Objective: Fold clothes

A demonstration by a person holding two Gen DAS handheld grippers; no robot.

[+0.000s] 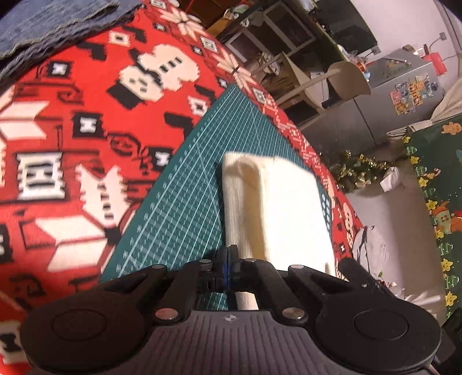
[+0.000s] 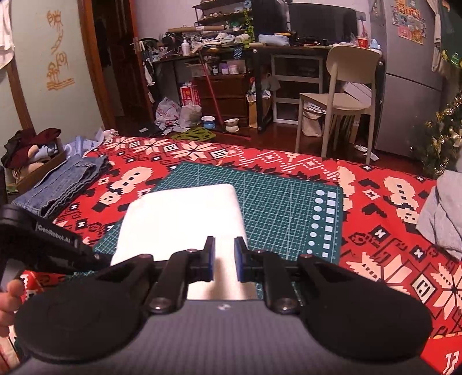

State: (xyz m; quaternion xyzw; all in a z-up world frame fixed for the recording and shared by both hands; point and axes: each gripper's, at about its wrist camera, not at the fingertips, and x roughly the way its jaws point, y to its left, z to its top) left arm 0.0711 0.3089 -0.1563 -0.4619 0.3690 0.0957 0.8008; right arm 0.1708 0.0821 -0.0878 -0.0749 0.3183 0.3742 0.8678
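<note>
A white garment lies folded into a thick rectangle on a green cutting mat. My left gripper is shut, its tips over the garment's near left edge; I see no cloth between the pads. In the right wrist view its black housing reaches in toward the garment's near left corner. My right gripper hovers over the garment's near edge. Its blue pads stand a narrow gap apart, and white cloth shows flat through that gap, not pinched.
The mat lies on a red patterned blanket. Folded denim sits at the far left and a grey garment at the right edge. A person's hand is at the lower left. Beyond stand a chair and cluttered desks.
</note>
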